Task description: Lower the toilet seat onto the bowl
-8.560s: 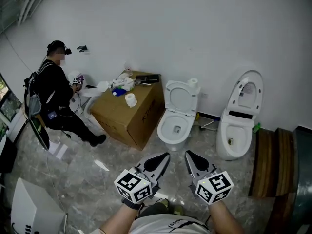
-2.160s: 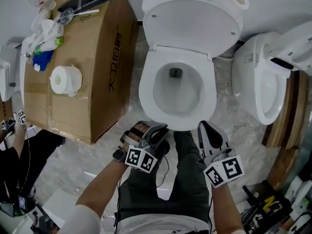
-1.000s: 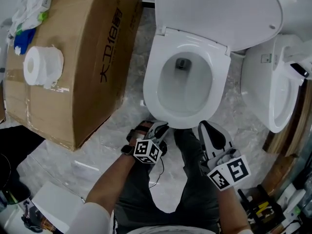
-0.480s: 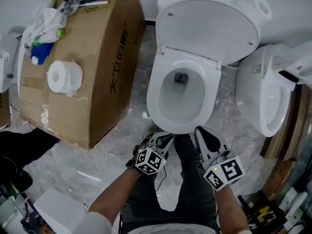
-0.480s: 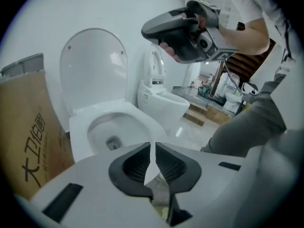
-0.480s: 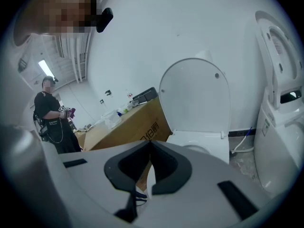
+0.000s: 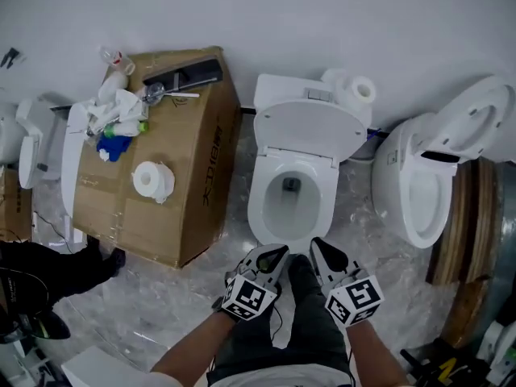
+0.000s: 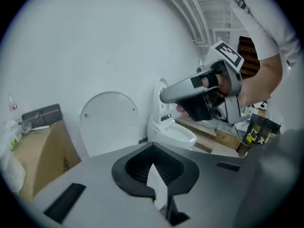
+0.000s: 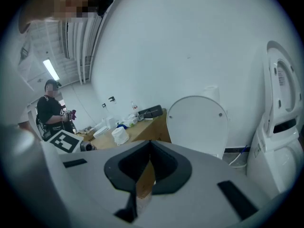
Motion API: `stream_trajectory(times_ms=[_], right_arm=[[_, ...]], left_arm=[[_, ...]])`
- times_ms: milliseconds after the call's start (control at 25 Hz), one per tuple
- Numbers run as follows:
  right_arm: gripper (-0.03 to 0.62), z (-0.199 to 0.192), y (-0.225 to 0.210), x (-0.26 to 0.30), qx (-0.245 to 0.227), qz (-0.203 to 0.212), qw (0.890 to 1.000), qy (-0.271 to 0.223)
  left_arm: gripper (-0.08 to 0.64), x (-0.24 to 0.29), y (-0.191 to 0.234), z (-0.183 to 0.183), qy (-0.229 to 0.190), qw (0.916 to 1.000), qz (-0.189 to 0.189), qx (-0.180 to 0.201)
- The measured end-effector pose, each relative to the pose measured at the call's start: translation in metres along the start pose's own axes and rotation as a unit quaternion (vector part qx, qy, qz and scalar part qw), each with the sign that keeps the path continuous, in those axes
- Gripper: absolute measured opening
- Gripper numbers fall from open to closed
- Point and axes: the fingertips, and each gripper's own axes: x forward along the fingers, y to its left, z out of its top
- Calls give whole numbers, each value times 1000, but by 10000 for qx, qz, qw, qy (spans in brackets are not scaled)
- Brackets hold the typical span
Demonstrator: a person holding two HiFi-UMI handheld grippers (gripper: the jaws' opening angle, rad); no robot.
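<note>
**Desk:** Where does the seat stand?

**Me:** I see 1 raised panel, the solid lid [image 7: 306, 126], leaning back on the tank [image 7: 282, 89]. The seat ring [image 7: 259, 207] looks to lie on the bowl [image 7: 289, 214] already, though I can't swear to it from above. So I take the lid as the part to bring down.

**Desk:** And your 2 grippers?

**Me:** Both are in front of the bowl, well apart from the lid, touching nothing. The left gripper [image 7: 272, 256] has just closed its jaws with nothing between them. The right gripper [image 7: 320, 251] has its jaws together too, and it is empty.

**Desk:** How will you do it well?

**Me:** I'd reach in with 1 gripper, hook or pinch the lid's top edge and tip it toward me past its balance. Then I'd ease it down under control, not let it drop. I'd keep clear of the toilet roll [image 7: 364, 89] on the tank, and keep the other gripper out from under the lid.
</note>
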Motion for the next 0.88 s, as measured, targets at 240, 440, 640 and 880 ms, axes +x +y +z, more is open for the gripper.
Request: stream_trajectory(times_ms=[240, 440, 640, 880], right_arm=[[15, 58, 29, -35, -191, -55, 9994, -292], [15, 101, 51, -61, -450, -48, 9972, -588], [14, 146, 72, -84, -666, -66, 9933, -946], [14, 189, 97, -107, -1018, -169, 9864, -1282]], left_arm=[[9, -51, -1, 107, -497, 9984, 244, -66], [9, -90, -7, 173, -929, 9946, 426, -172], [11, -122, -7, 221, -1218, 9905, 590, -244], [9, -153, -10, 276, -1638, 9841, 623, -275]])
